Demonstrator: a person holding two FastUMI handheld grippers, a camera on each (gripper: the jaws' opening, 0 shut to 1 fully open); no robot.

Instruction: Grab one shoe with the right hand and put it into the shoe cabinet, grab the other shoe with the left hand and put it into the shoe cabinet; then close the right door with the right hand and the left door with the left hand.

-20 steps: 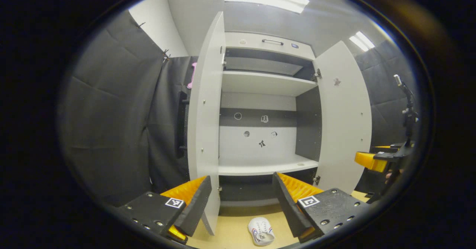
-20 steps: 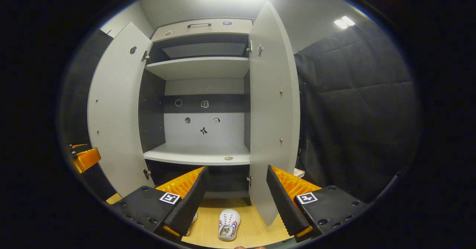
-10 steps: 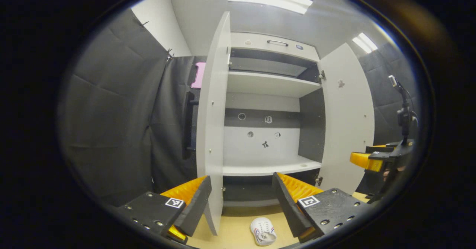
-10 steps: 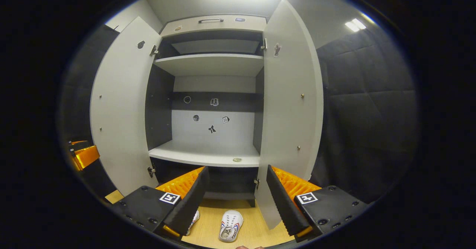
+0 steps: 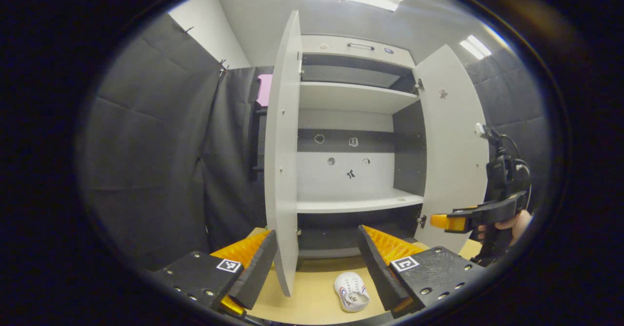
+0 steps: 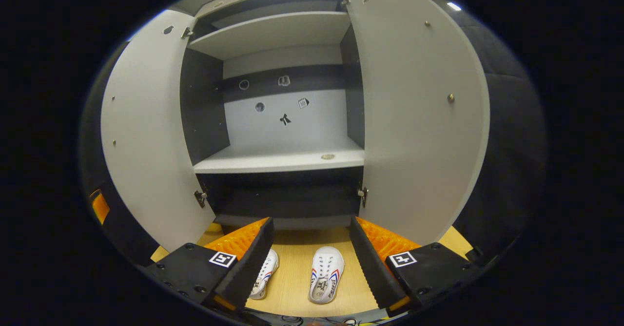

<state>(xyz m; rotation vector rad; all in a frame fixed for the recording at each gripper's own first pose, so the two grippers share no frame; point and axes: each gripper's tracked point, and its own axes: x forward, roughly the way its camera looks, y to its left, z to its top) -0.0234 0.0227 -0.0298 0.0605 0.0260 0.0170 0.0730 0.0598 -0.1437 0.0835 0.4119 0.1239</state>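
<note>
1. Presently the shoe cabinet (image 6: pixel 282 160) stands with both doors swung wide; its shelves carry no shoes.
2. Right gripper (image 6: pixel 311 262): its fingers are set apart with nothing between them. It is held low and tipped downward toward the wooden floor (image 6: pixel 292 287) in front of the cabinet.
3. In the right gripper view, two white shoes lie side by side on the floor, toes toward the cabinet. One shoe (image 6: pixel 326 275) lies in the gap between the fingers, not touched by either. The other shoe (image 6: pixel 264 279) sits just beside it, partly hidden behind the left-hand finger.
4. Left gripper (image 5: pixel 317 262): its fingers are likewise apart and hold nothing. It is held level, facing the cabinet from the side of the left door (image 5: pixel 282 170), whose edge stands between its fingers in the left gripper view.
5. In the left gripper view, one white shoe (image 5: pixel 352 293) shows on the floor beside the right-hand finger, apart from it.
6. Also in that view, the right gripper (image 5: pixel 441 222) appears farther off in front of the right door (image 5: pixel 451 145), held by a hand (image 5: pixel 509 223) at the frame's right margin, gripper pointing left across the door.
</note>
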